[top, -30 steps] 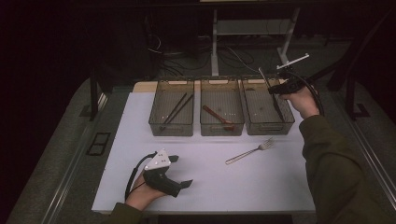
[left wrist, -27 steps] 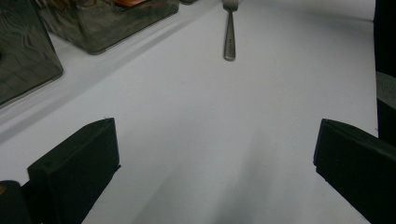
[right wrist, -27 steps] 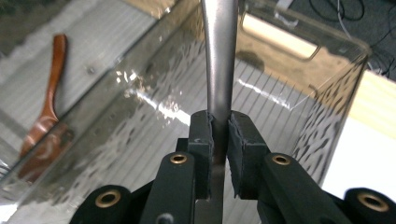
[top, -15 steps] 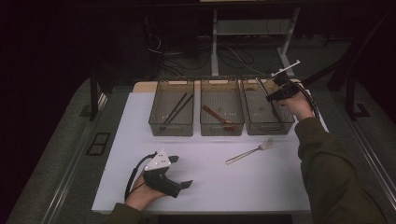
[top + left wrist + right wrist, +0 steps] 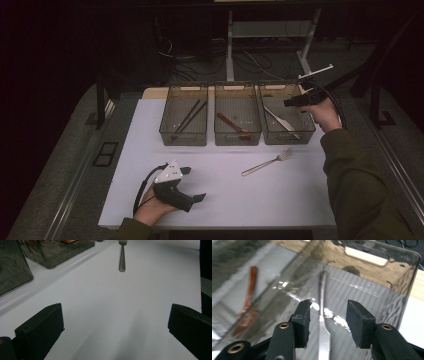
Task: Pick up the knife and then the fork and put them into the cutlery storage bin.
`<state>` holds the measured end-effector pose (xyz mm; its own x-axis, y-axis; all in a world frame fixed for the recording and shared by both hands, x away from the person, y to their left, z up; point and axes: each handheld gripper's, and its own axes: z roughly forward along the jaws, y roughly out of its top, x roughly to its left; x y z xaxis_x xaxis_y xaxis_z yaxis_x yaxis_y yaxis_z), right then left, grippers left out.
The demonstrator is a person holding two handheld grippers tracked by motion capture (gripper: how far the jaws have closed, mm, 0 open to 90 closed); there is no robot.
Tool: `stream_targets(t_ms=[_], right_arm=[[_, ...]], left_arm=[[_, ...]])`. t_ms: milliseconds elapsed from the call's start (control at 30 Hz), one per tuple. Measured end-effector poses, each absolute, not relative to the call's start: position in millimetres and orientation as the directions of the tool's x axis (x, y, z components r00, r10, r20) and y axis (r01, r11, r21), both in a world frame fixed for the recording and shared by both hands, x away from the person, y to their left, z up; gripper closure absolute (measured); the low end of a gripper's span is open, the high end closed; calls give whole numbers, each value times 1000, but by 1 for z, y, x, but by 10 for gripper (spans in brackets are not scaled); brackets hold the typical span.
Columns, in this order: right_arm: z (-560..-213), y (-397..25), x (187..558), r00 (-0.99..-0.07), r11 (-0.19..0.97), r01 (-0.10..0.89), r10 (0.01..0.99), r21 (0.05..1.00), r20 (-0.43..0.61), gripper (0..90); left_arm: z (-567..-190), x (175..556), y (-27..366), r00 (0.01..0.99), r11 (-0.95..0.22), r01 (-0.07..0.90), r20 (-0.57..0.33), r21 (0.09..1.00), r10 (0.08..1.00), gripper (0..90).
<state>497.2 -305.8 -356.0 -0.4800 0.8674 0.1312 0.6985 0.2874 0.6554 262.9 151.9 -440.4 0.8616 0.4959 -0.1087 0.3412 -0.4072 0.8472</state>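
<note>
Three clear bins stand in a row at the back of the white mat. A silver knife lies flat in the right bin. My right gripper hovers over that bin's right side, open, with the knife below the gap between its jaws and nothing gripped. A silver fork lies on the mat in front of the bins. My left gripper rests near the front left of the mat, wide open and empty, pointing toward the fork.
The left bin holds dark chopsticks, and the middle bin a brown spoon. The white mat ends near the table's front edge. Metal stand legs and cables lie behind the table.
The right gripper has drawn back slightly toward the right bin's right rim, and the knife lies flat in the bin. The left gripper has stayed put.
</note>
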Motion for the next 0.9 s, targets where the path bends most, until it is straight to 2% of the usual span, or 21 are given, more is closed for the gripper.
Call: stream_targets(t_ms=[233, 333, 433, 633, 767, 900], right_arm=[[-347, -310, 460, -548, 290, 637, 822, 714, 155, 479], [-343, -311, 440, -577, 305, 607, 805, 734, 142, 495], [-343, -310, 421, -605, 334, 579, 788, 744, 117, 542], [-353, -307, 388, -645, 379, 558, 757, 738, 100, 732], [-365, -303, 378, -665, 407, 559, 741, 722, 96, 834], [-379, -299, 377, -667, 421, 580, 737, 697, 110, 887]], left_arm=[[-441, 262, 152, 861, -408, 342, -108, 846, 498, 0], [-441, 262, 151, 861, -409, 342, -108, 846, 498, 0], [-441, 262, 151, 860, -410, 343, -107, 845, 499, 0], [-441, 262, 151, 859, -413, 347, -108, 842, 501, 0], [-442, 262, 151, 859, -414, 348, -108, 841, 501, 0], [-442, 262, 151, 859, -414, 346, -106, 842, 501, 0]])
